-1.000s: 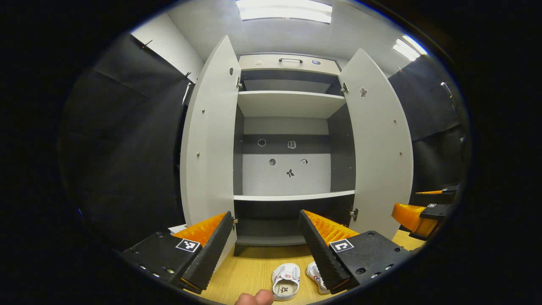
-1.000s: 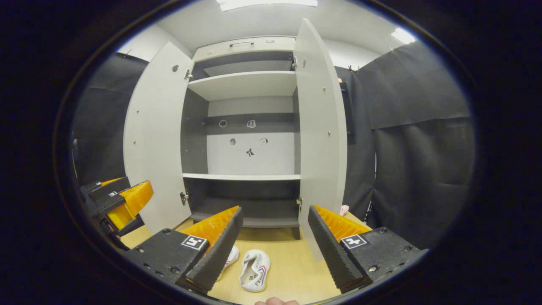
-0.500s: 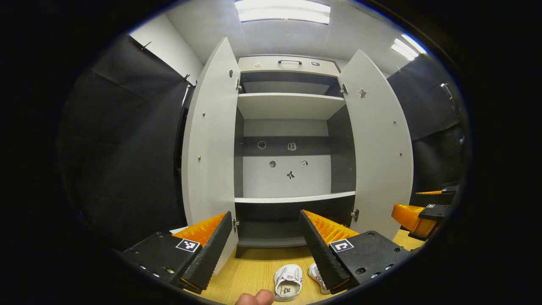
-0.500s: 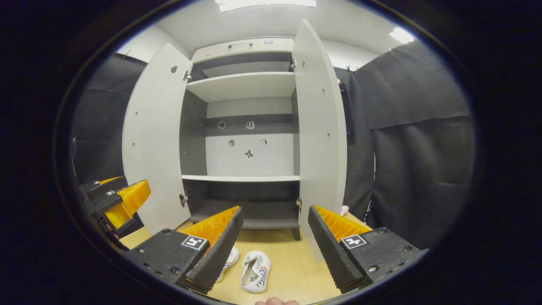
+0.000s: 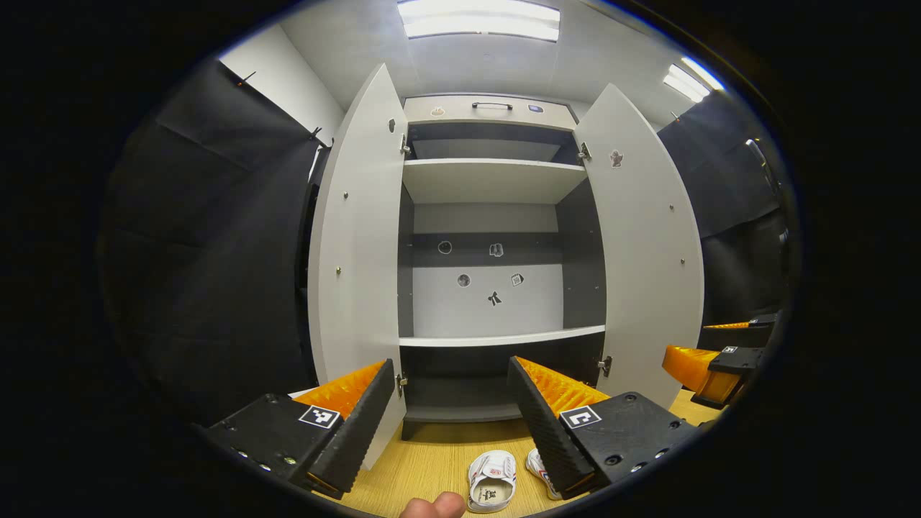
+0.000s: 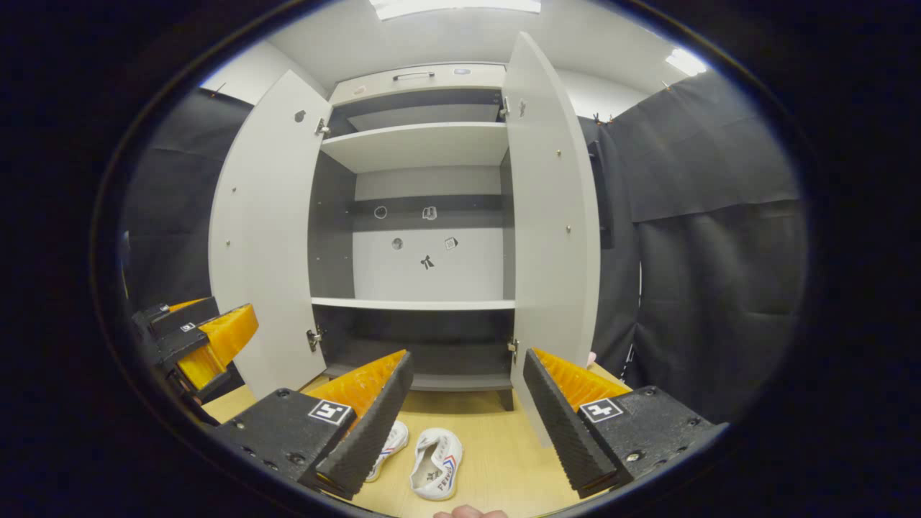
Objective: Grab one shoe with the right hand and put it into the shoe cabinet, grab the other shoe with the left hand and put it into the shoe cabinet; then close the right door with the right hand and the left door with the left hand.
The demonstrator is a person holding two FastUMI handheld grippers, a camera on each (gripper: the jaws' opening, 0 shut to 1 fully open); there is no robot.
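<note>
Left hand-held gripper [image 5: 450, 424]: released, fingers spread, nothing between them. Right hand-held gripper [image 6: 468, 414]: released likewise. Shoe cabinet [image 5: 496, 180]: centre of frame, left door [image 5: 356, 273] and right door [image 5: 647, 259] both swung open, shelves bare. Two white shoes [image 6: 435, 464] lie side by side on the wooden floor [image 6: 496, 460] at lower centre, in front of the cabinet, below the spread fingers.

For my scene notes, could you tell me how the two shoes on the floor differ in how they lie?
In the right gripper view, the right shoe lies fully visible, its opening facing up, while the left shoe is mostly hidden behind the right gripper. Both are white and rest side by side on the wooden floor, outside the cabinet.
</note>
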